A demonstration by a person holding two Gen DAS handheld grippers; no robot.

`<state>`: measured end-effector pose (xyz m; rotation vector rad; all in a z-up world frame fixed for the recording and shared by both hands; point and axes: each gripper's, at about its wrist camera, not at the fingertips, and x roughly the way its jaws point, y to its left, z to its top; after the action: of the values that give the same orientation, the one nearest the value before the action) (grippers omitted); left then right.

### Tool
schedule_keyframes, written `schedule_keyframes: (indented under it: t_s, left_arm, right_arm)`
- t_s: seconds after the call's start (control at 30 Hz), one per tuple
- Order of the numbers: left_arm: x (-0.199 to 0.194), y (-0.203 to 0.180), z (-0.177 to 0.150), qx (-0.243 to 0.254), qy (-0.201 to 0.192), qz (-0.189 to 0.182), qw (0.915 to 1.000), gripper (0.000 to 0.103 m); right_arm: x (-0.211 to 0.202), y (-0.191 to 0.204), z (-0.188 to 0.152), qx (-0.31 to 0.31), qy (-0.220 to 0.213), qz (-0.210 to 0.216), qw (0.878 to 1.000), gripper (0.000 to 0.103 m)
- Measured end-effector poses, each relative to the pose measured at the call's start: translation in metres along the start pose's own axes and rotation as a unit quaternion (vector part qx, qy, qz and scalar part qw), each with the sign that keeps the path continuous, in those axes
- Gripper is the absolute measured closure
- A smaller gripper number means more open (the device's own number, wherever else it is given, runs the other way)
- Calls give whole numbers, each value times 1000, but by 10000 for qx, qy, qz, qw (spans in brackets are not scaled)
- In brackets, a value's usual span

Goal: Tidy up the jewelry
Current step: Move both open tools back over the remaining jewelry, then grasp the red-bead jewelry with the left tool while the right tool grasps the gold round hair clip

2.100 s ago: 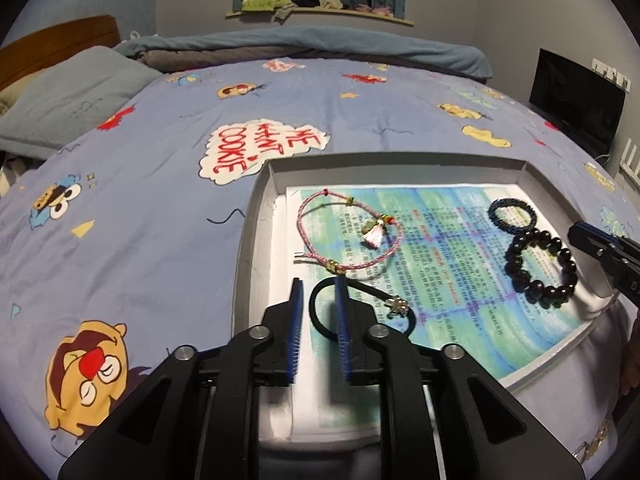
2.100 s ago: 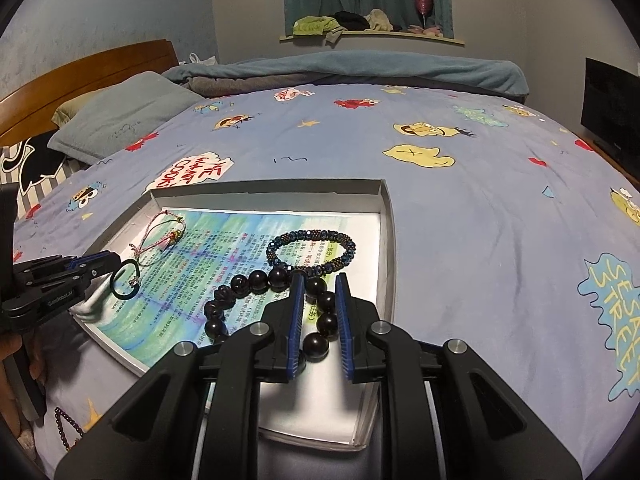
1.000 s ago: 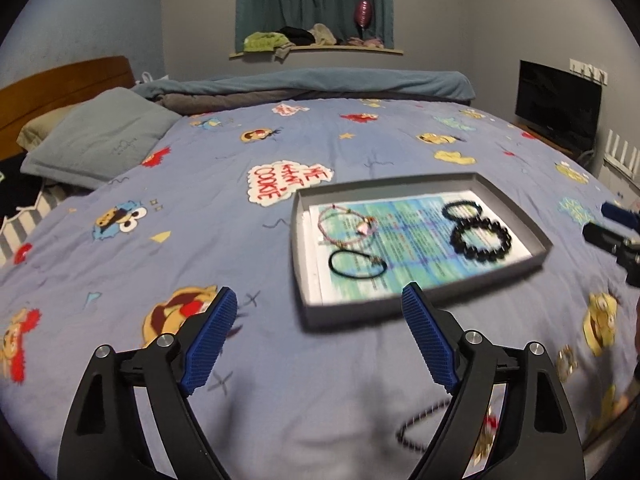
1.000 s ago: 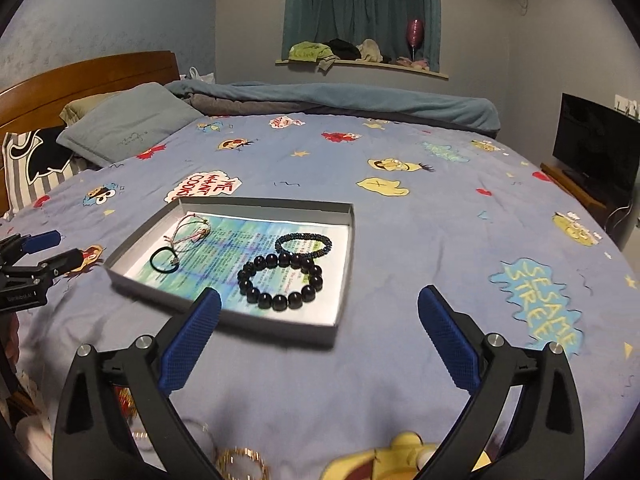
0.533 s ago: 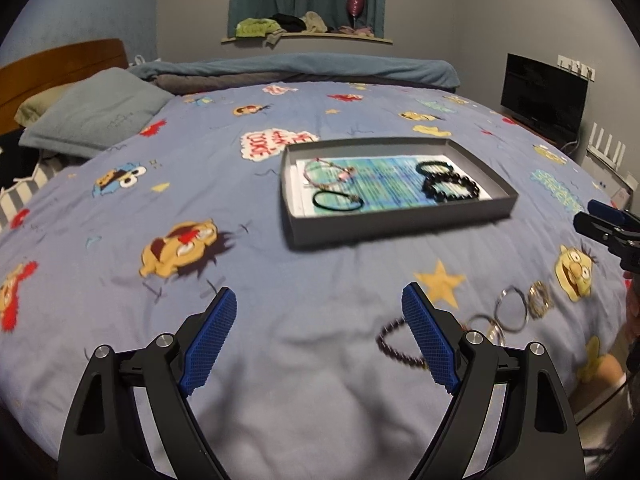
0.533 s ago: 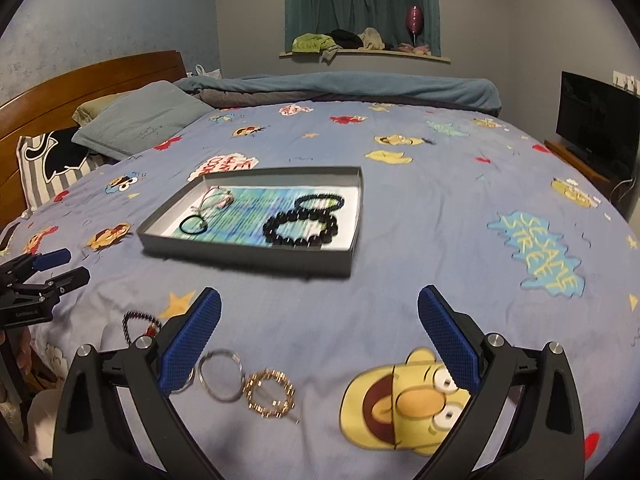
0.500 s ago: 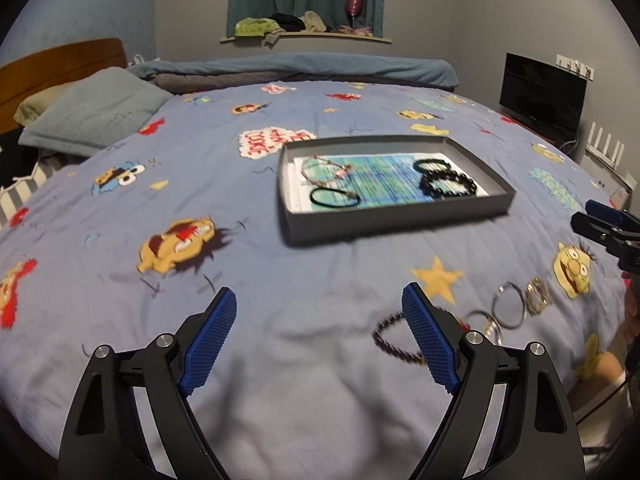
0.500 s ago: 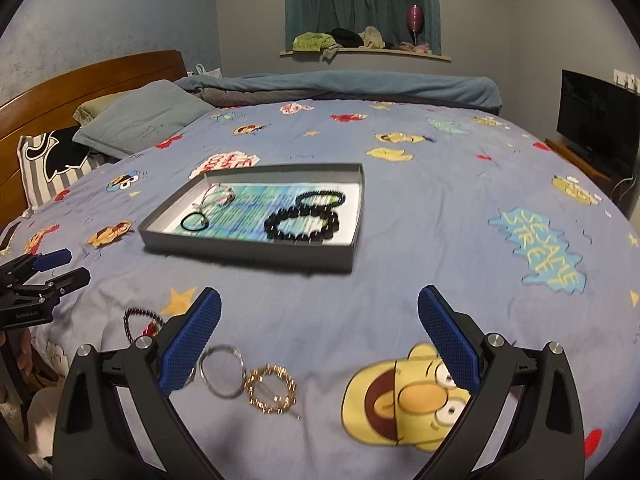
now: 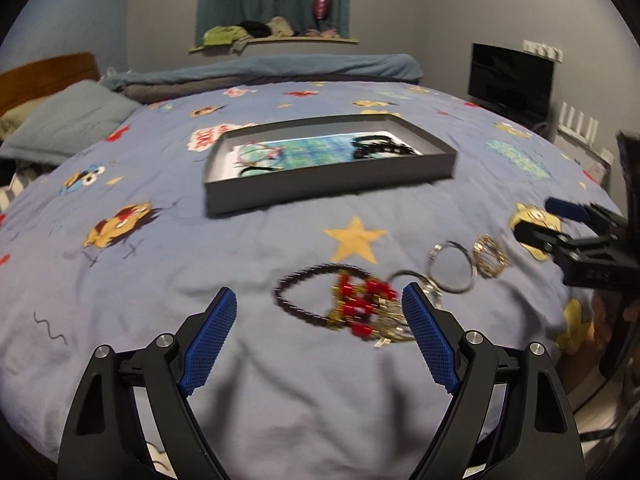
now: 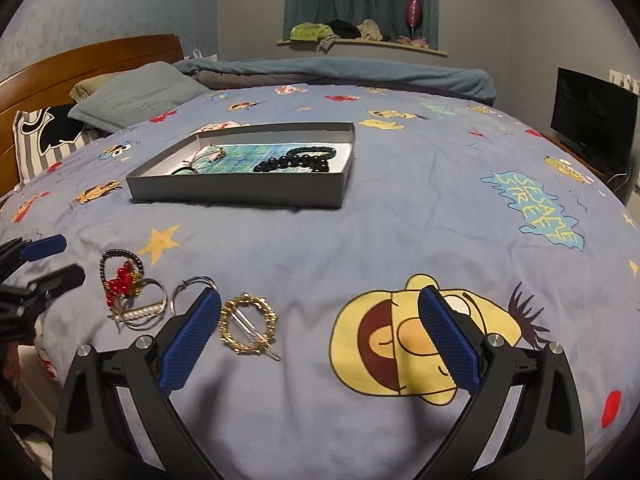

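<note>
Near the bed's [image 10: 360, 232] front edge, your left hand-held gripper [image 9: 316, 328] and right hand-held gripper [image 10: 320, 334] gape wide, empty; the grey tray [image 10: 240, 194] lies lengthwise across the bed beyond loose bracelets [image 10: 120, 280].

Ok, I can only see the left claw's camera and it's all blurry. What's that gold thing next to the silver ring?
Observer: A round gold hair clip with a pin across its middle.
Operator: Is the right claw holding anything?
Observer: No. The right claw is wide open, with only blanket between its fingers.
Operator: What's the shiny bit by the red beads?
Observer: A pearl clip, lying just below the red beads.
</note>
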<state>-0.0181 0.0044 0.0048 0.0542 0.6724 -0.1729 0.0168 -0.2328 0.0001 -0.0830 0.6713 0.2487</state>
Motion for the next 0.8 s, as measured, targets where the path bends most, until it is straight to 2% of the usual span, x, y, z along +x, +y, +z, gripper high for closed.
schedule_keyframes:
  t_s: [0.07,0.13,0.2,0.27,0.33,0.63,0.73,0.77,0.8]
  left_arm:
    - [1,-6,-2,36,23,-122,9999,20]
    - [3,-10,-5,8,31,-263,9997,28]
    - [6,-13,-8,6,44,-374,9993,41]
    - [11,-16,-12,-11,108,-442,9990,44]
    - [15,-19,-14,-35,181,-529,9984,52]
    - [22,-27,-15,-95,299,-762,9966,54]
    - [25,-31,-16,-13,310,-695,9971,55]
    - [27,-31,-16,8,321,-663,9973,56]
    - [28,-31,-16,13,338,-629,9974,61]
  right_arm:
    - [3,-2,-3,47,29,38,10000,6]
    - [5,-2,-5,107,72,138,9998,6]
    - [6,1,-7,106,66,230,9997,6]
    - [7,3,-9,55,37,277,9996,6]
    - [8,7,-11,-22,53,329,9994,10]
    - [14,11,-16,-47,124,438,9990,13]
    - [13,10,-17,-45,126,463,9988,13]
    - [13,10,-17,-39,128,472,9988,13]
    - [14,9,-17,-32,129,481,9988,14]
